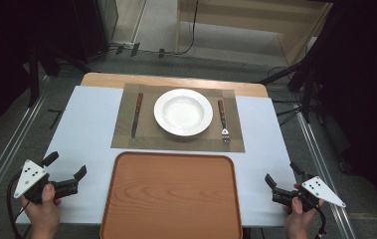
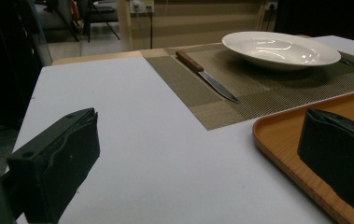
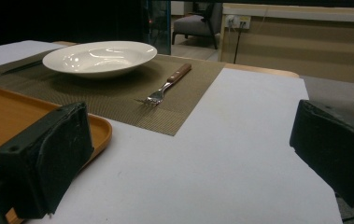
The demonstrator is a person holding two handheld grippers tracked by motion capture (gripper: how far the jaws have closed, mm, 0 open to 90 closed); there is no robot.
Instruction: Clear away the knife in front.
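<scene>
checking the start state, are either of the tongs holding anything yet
Nothing is held: left tongs and right tongs are open, apart from the tray.

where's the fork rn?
High view: the fork lies on the placemat, just right of the white plate, tines toward the wooden tray.

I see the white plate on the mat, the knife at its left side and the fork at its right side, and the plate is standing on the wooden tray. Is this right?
Not quite. The plate stands on the woven mat, not on the wooden tray, which lies bare nearer the person. The knife at its left and the fork at its right are correct. The high view shows this.
</scene>
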